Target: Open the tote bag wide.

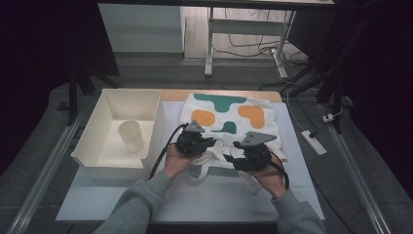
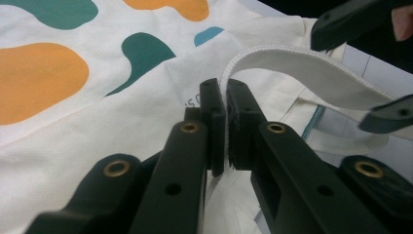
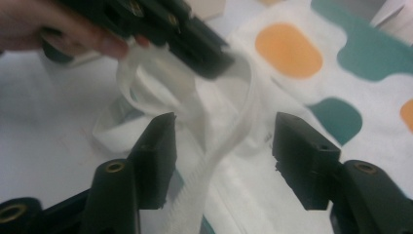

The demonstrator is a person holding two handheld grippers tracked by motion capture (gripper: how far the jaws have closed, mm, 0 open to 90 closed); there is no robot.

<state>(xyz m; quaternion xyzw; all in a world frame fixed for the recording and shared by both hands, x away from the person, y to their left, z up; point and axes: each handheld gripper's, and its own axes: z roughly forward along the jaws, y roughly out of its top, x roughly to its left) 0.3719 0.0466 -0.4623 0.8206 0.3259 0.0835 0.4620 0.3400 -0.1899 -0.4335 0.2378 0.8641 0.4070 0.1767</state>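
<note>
A cream tote bag (image 1: 229,114) with orange and teal blobs lies flat on the white table. My left gripper (image 2: 225,97) is shut on the bag's white handle strap (image 2: 302,66), which arches up from its pads. In the high view the left gripper (image 1: 210,142) sits at the bag's near edge. My right gripper (image 3: 224,136) stands open astride the same strap (image 3: 248,107); the pads are not pressing on it. It faces the left gripper (image 3: 195,44) from close by. In the high view the right gripper (image 1: 231,158) is just right of the left one.
A white open bin (image 1: 104,109) stands left of the bag with a pale cup (image 1: 131,134) inside. A second handle loop (image 1: 202,168) lies on the table by the bag's near edge. A power strip (image 1: 314,141) lies on the floor to the right.
</note>
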